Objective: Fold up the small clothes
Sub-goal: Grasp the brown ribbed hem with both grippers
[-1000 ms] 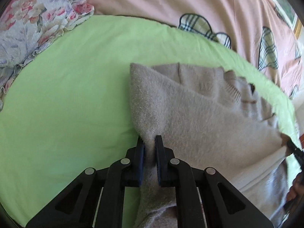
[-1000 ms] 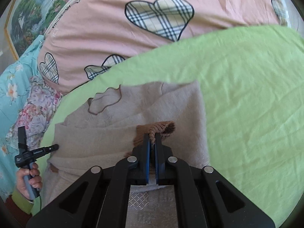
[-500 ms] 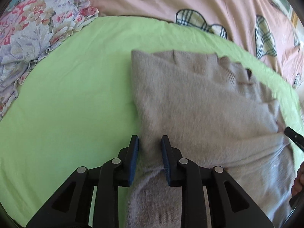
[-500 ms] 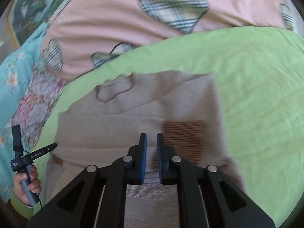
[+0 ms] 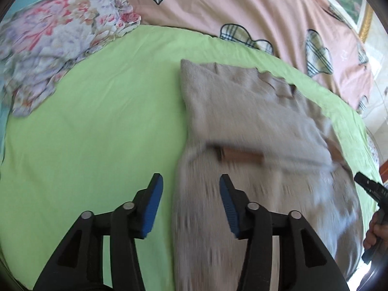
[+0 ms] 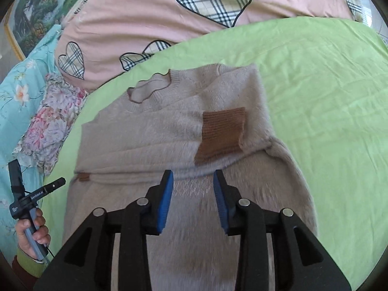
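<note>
On the green sheet (image 6: 327, 92) of the bed we see a small beige sweater (image 6: 155, 131) lying flat, its neckline toward twelve o'clock in the right wrist view. It is a soft, fuzzy knit with a ribbed collar edged in a darker line. Both sleeves are folded across the chest: one brown ribbed cuff (image 6: 222, 134) rests on the body at about one o'clock from our right gripper (image 6: 193, 201), and a sliver of a second brown cuff (image 6: 82, 177) peeks out at the sweater's edge toward nine o'clock. The lower body of the sweater runs down toward six o'clock under the gripper and is blurred.

Our right gripper's fingers (image 6: 165, 201) have just been opening and stand apart above the fabric, with no cloth pinched between the blue pads. In the left wrist view our left gripper (image 5: 190, 206) has likewise just been opening; its fingers (image 5: 151, 206) stand wide apart, straddling the sweater's (image 5: 242, 111) side edge without pressing on it.

Beyond the sheet, at twelve o'clock, lies a pink quilt with plaid hearts (image 6: 145, 7). A floral pillow (image 5: 55, 48) sits at ten o'clock in the left view. A person's hand (image 6: 32, 232) grips the left handle at eight o'clock in the right view.
</note>
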`<action>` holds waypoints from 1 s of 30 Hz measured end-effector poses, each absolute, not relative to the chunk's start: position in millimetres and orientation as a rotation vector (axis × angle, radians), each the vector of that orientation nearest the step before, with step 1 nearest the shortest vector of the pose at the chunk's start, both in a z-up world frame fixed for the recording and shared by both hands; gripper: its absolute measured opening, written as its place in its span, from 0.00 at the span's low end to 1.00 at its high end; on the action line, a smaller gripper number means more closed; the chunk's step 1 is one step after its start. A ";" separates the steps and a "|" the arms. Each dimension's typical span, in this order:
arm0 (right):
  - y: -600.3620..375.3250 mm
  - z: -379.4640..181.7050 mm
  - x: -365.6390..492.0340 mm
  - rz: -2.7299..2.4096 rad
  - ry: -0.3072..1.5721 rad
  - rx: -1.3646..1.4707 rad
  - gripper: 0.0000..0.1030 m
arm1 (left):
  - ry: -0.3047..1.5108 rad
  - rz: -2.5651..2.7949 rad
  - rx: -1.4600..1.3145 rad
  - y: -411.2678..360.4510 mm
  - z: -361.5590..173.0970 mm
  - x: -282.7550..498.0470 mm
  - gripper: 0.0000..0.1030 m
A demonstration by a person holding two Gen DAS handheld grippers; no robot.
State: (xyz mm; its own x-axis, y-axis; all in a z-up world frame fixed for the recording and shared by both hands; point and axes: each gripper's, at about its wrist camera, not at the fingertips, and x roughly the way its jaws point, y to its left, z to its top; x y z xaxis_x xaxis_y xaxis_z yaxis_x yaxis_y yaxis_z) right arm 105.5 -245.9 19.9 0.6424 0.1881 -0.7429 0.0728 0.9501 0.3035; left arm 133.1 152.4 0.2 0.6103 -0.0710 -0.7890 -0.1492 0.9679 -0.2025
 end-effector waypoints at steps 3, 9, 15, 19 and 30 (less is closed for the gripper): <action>-245.7 23.4 72.2 0.081 0.869 0.326 0.36 | 0.938 0.017 -0.282 153.3 -4.6 93.6 0.50; -245.2 24.7 33.7 0.090 0.875 0.331 0.41 | 0.980 -0.023 -0.316 150.5 -18.4 31.7 0.55; -244.1 24.9 4.5 0.097 0.874 0.346 0.44 | 1.019 -0.047 -0.332 144.9 -27.9 -3.7 0.55; -243.2 24.4 -11.6 0.097 0.873 0.358 0.45 | 1.050 -0.084 -0.369 143.0 -35.3 -17.7 0.58; -255.9 28.0 -57.3 0.130 0.855 0.398 0.46 | 1.023 -0.374 -0.497 123.7 -50.9 -57.5 0.54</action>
